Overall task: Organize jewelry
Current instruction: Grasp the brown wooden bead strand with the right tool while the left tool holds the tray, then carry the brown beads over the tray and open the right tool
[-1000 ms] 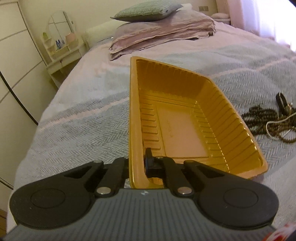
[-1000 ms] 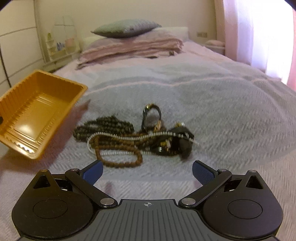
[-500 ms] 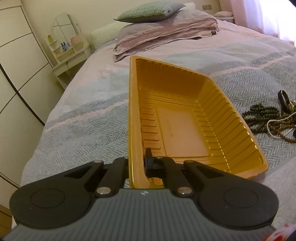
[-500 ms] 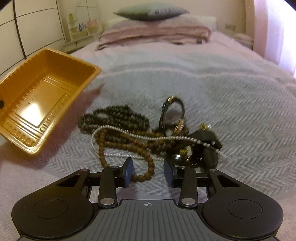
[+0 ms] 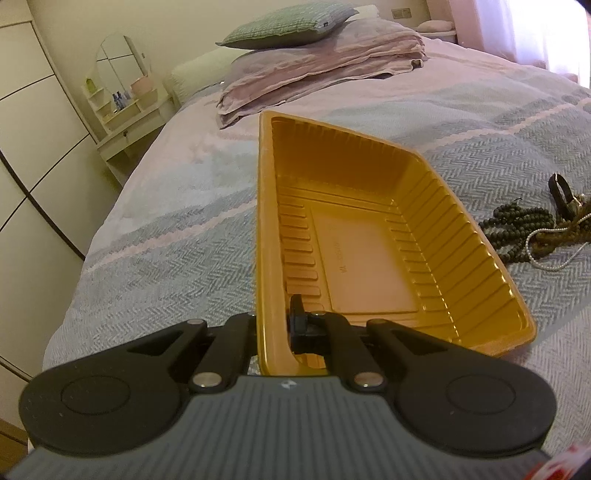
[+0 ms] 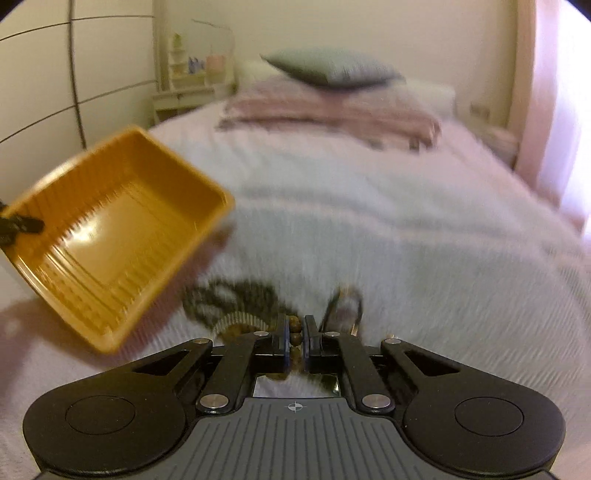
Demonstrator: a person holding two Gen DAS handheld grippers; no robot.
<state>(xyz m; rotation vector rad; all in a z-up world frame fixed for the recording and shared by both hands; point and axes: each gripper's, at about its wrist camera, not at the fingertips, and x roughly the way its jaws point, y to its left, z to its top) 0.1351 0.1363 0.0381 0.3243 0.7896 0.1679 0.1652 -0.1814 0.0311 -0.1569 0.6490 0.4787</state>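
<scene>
My left gripper (image 5: 275,321) is shut on the near wall of an empty orange plastic tray (image 5: 461,236), holding it tilted above the bedspread. In the right wrist view the tray (image 6: 122,221) hangs at the left, with a left fingertip (image 6: 22,225) on its edge. The jewelry pile (image 5: 528,229) lies right of the tray: dark beads (image 6: 236,295), a pearl strand (image 6: 236,319), a watch (image 6: 343,306). My right gripper (image 6: 295,332) is closing, and its pads are pressed on the brown bead necklace (image 6: 294,326). This view is blurred by motion.
The grey-and-pink bedspread (image 5: 177,258) stretches all around. Folded pink blankets (image 5: 325,70) and a green pillow (image 5: 288,22) sit at the head of the bed. A small vanity with a mirror (image 5: 125,92) and a wardrobe (image 5: 29,147) stand to the left.
The right gripper's jaws went from wide open to pinched on the brown beads, and it has lifted and rolled. The left gripper and the tray have stayed put.
</scene>
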